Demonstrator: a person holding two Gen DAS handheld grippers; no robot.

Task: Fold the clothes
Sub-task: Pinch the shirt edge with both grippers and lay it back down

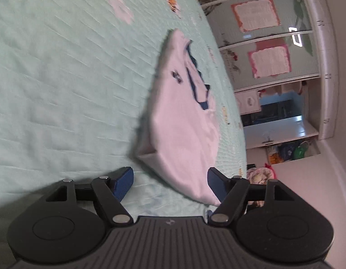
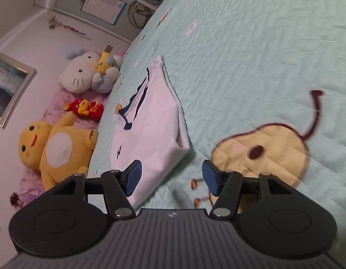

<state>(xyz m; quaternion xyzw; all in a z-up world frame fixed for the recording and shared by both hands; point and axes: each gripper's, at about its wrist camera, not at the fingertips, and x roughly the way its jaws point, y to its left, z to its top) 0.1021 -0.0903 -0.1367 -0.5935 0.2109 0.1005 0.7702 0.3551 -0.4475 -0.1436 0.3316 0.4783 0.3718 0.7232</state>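
Both the left hand-held gripper [image 1: 170,183] and right hand-held gripper [image 2: 171,178] gape empty near the folded white shirt [image 1: 182,121] on the bed [image 1: 60,78], so the fold looks done, leaving at most a tidy.

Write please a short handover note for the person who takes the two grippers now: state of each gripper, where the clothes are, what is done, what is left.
Left gripper: open, holds nothing.
Right gripper: open, holds nothing.
White folded shirt with dark blue trim: lies flat on the pale green quilted bedspread, in front of both grippers.
Done: shirt looks folded into a compact rectangle.
Left: perhaps tidy the edges; no other clothes in view.
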